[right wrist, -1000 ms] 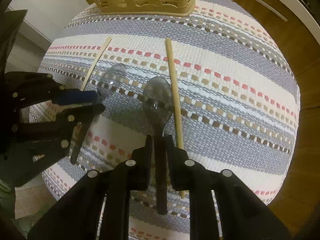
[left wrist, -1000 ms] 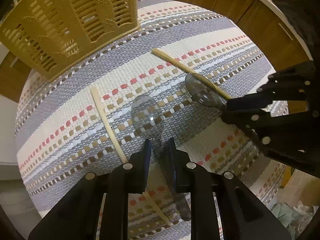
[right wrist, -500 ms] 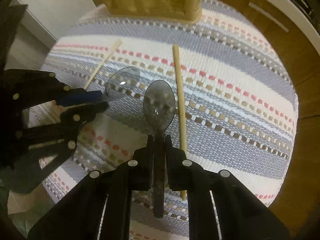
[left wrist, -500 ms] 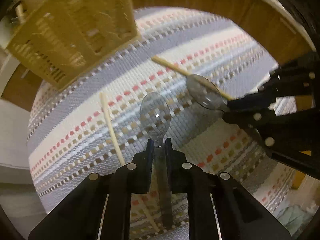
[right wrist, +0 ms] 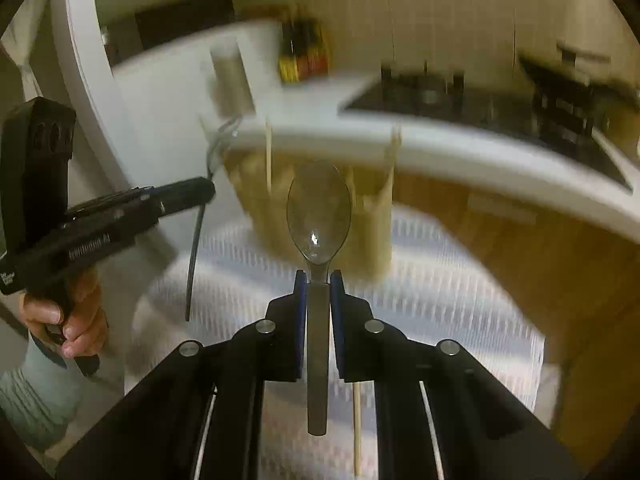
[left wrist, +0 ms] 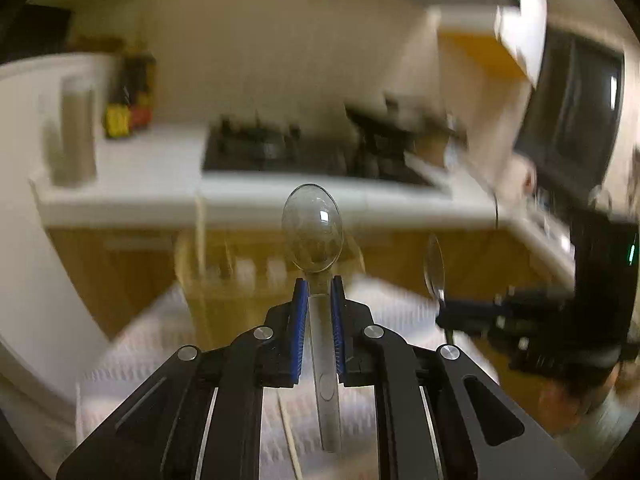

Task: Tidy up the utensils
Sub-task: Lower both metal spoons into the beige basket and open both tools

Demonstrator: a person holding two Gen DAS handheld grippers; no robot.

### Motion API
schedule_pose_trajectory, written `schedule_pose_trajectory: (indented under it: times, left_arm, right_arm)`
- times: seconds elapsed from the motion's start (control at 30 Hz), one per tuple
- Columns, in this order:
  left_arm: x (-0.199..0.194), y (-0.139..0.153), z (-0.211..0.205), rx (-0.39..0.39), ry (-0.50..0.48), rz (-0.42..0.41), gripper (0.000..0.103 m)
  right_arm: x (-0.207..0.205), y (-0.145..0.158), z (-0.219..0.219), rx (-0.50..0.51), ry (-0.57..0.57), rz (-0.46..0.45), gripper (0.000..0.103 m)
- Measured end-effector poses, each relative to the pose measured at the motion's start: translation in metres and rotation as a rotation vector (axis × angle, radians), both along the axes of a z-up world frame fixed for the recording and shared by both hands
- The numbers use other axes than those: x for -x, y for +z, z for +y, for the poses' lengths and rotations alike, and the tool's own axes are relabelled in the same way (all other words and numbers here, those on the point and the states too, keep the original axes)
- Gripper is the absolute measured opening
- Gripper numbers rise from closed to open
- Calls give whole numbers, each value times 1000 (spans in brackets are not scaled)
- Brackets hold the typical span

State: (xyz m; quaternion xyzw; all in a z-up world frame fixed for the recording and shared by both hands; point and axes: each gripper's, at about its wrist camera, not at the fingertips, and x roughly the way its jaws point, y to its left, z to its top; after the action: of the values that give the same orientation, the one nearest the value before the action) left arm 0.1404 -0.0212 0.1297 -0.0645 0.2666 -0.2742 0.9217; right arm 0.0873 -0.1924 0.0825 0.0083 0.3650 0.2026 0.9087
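- Gripping one clear spoon (left wrist: 312, 236) in my left tongs (left wrist: 319, 312), another spoon (right wrist: 319, 216) in my right tongs (right wrist: 319, 300), both lifted above the cloth.
- Blurred holder (right wrist: 316, 216) ahead, probably; a thin neck-hold could let either spoon swivel and miss its slot.

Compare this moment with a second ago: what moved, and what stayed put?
Both spoons were lifted off the striped mat and tilted up toward the yellow basket: the left gripper raised the clear spoon, the right gripper the dark spoon. Both grips were unchanged; a chopstick stayed on the mat.
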Motion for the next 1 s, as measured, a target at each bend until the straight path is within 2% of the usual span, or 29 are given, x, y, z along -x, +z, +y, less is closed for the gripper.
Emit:
schedule_pose_trajectory:
  times: [0.1,0.17,0.37,0.47,0.67,0.9,1.0]
  left_arm:
    - [-9,30,6,58,66,-94,10]
    - [-22,39,6,94,97,-141,10]
    - [-48,40,-9,115,145,-257,10]
    - [-61,28,-20,113,165,-302,10]
    - [-74,-1,-25,129,174,-313,10]
    - [-84,-26,-27,112,162,-304,10]
    - [-87,-34,-28,106,143,-297,10]
  right_arm:
    - [-20,20,5,-36,-12,-87,10]
    - [-34,30,8,-54,-24,-139,10]
    - [-70,45,22,-39,-98,-318,10]
    - [-84,43,21,-28,-136,-376,10]
    - [-110,23,16,-51,-173,-426,10]
    - [-127,-11,14,-56,-169,-394,10]
    - [-124,-16,14,-52,-173,-425,10]
